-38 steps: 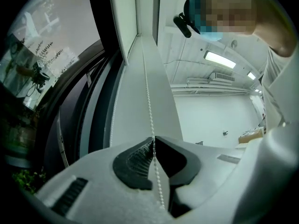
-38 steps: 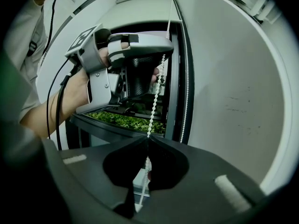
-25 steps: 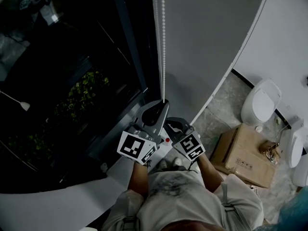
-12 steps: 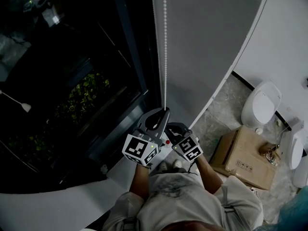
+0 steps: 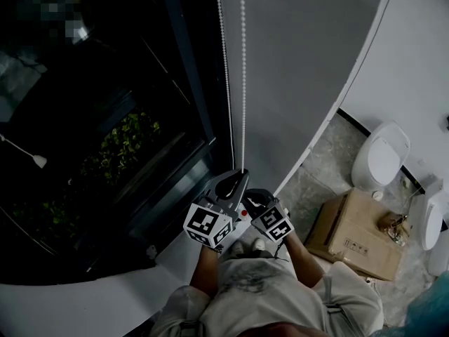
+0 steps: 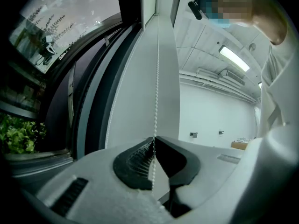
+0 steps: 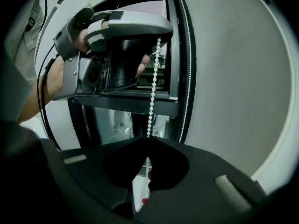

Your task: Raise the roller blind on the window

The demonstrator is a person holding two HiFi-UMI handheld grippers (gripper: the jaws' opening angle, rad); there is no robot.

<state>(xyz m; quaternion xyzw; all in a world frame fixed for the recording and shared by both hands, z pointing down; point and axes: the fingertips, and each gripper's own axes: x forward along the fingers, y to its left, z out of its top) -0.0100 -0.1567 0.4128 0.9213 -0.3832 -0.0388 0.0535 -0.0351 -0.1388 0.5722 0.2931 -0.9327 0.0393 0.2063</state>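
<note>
Two grippers (image 6: 154, 139) (image 7: 148, 139) on one bead chain (image 5: 243, 83).

The blind (image 5: 302, 69) is seen as plain grey fabric, hung flat and lowered, filling the head view from 12 to 3 o'clock. Its lower edge is traced as a curve from 2 o'clock down towards the centre. The window (image 5: 105, 118) is shown as dark glass in a dark frame at 9 to 11 o'clock. The chain (image 5: 243, 83), made of white beads, is hung as two strands from 12 o'clock down to just below the centre. One strand is pinched there by the left gripper (image 5: 238, 177) and, just under it, by the right gripper (image 5: 251, 196).
</note>
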